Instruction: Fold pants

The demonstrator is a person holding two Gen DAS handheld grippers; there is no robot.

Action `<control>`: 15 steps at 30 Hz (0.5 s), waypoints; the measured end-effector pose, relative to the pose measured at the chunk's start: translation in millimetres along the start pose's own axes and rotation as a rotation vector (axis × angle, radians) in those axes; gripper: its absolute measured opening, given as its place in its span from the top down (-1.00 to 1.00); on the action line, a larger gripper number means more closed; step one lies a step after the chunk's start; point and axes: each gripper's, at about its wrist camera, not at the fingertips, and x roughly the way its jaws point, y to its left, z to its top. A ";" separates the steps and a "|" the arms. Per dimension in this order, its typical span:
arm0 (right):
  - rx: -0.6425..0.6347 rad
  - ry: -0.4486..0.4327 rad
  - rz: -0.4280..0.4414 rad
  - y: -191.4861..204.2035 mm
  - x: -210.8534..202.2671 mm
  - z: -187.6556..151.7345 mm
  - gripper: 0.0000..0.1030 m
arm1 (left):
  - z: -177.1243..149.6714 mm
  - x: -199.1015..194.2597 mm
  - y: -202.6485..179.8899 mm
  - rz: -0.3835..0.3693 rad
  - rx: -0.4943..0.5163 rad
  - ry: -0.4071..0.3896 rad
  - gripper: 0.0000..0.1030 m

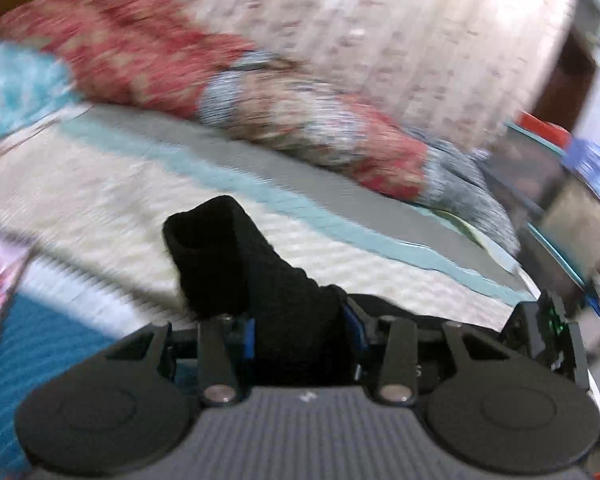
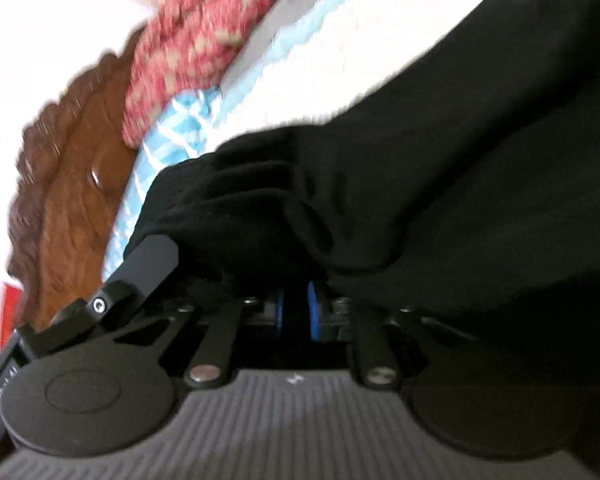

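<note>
Blur smears both of my views, so fine detail is lost. On my left gripper the fingers are pinched on a bunch of the black pants; the cloth rises out of them as a dark tube, its open end toward the bed, and covers the blue pads almost fully. Beyond lies the cream bedspread with a pale blue stripe, then a heap of red patterned blanket, its edges too streaked to trace. Clutter at the right edge I cannot identify. On my right gripper the fingers stand narrow with a fold of the pants draped over their tips, so the grip point itself is hidden; only slivers of blue pad show. Dark fabric fills the right half of that view and runs off the frame. A carved wooden headboard sits at left.
</note>
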 end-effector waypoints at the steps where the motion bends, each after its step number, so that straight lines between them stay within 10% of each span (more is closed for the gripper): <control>1: 0.015 -0.028 0.005 -4.6 -12.3 2.8 0.70 | 2.6 5.9 -14.9 -0.029 0.035 0.007 0.25; 6: 0.012 -0.189 -0.093 -35.6 -87.9 1.5 0.70 | -11.2 42.2 -86.3 -0.153 0.202 0.099 0.20; 11: -0.093 -0.386 -0.476 -56.9 -144.8 -16.6 0.64 | -41.4 86.8 -117.5 -0.166 0.286 0.378 -0.04; 15: -0.081 -0.490 -0.416 -56.8 -177.1 -23.2 0.37 | -36.5 56.0 -116.3 -0.130 0.335 0.293 -0.60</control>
